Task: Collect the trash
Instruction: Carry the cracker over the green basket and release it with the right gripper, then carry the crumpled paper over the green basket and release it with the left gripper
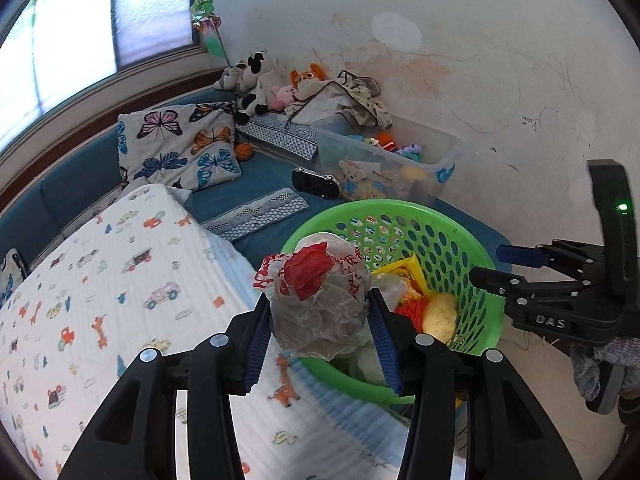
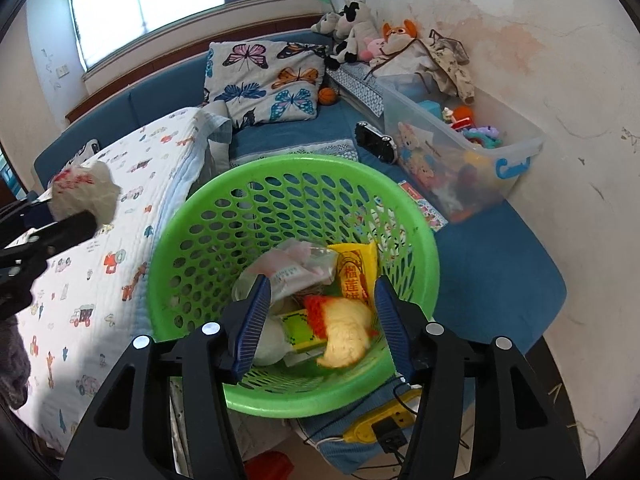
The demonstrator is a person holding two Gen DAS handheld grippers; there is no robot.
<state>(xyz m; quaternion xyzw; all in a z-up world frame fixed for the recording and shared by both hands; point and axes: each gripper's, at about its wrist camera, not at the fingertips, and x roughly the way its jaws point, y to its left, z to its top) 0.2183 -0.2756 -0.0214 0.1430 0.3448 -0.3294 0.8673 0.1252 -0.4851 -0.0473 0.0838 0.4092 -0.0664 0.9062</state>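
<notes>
My left gripper (image 1: 320, 312) is shut on a crumpled plastic bag (image 1: 316, 292) with red print, held over the near left rim of the green perforated basket (image 1: 456, 240). The bag also shows in the right wrist view (image 2: 86, 190), left of the basket (image 2: 192, 236). The basket holds trash: a yellow packet (image 2: 354, 268), a clear wrapper (image 2: 296, 268), an orange and cream piece (image 2: 344, 332). My right gripper (image 2: 318, 320) is open and empty above the basket's near side. In the left wrist view it (image 1: 492, 268) sits at the basket's right rim.
A bed with a car-print quilt (image 1: 100, 288) lies to the left. A blue mat (image 2: 488, 256) carries a butterfly pillow (image 2: 264, 80), a clear toy bin (image 2: 460, 148), a black toy car (image 2: 376, 140) and plush toys (image 2: 360, 32). A yellow power strip (image 2: 380, 428) lies under the basket's near edge.
</notes>
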